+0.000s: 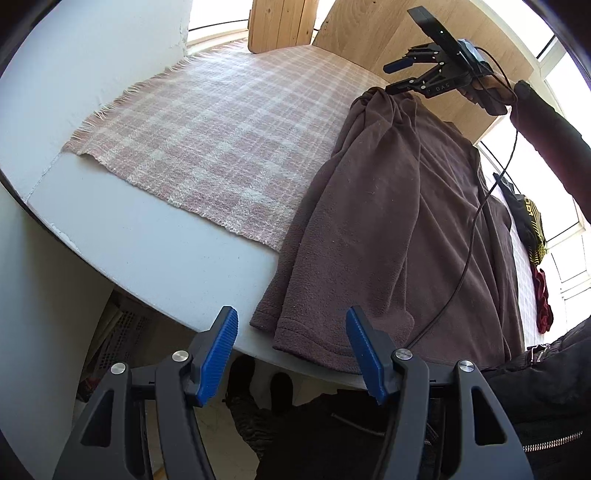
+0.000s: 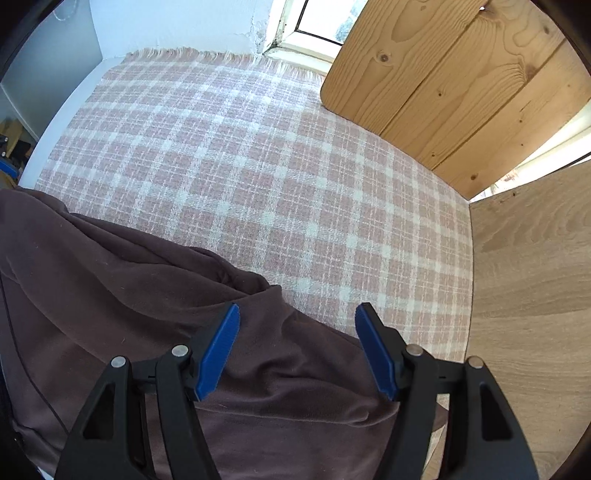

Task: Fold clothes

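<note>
Jaws of both grippers stand released; right gripper (image 2: 297, 317) hides part of the brown fleece (image 2: 122, 273).

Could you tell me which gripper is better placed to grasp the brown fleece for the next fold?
Probably the right gripper: its open jaws hang directly over a raised fold of the brown fleece, while the left gripper sits at the hem by the table edge.

Home: plaid tablecloth (image 2: 258, 177), window (image 2: 317, 22)
</note>
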